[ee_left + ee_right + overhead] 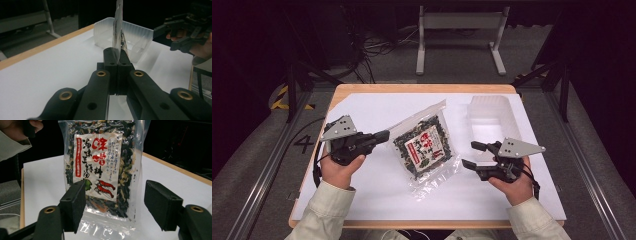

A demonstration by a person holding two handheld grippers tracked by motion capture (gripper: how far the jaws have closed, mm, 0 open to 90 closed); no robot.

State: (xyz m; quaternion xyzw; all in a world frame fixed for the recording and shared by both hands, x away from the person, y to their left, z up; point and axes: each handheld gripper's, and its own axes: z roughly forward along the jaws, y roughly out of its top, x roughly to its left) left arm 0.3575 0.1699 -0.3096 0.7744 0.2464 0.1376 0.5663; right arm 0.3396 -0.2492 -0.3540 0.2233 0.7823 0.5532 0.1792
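Gripping one edge of a clear bag of dried seaweed mix [424, 146], the left gripper [383, 135] has its jaws pressed together on the plastic; in the left gripper view the two black jaws meet flush around the thin film, and the bag [118, 27] rises edge-on above them. The bag carries a white label with red and black print and two red shrimp drawings, legible in the right gripper view [100, 167]. In the high view the bag sits over the middle of the white table surface [377, 200], its far end tilted up; whether its lower corner touches the surface cannot be told. The right gripper [473, 155] is held to the right of the bag with its jaws wide apart and nothing between them; in the right gripper view its pads frame the bag's lower part without touching it. The right gripper also shows at the upper right of the left gripper view [166, 35], spread. A translucent plastic container [490, 116] stands at the right rear of the table, beyond the right gripper and apart from the bag. Each gripper is held in a hand with a pale sleeve.
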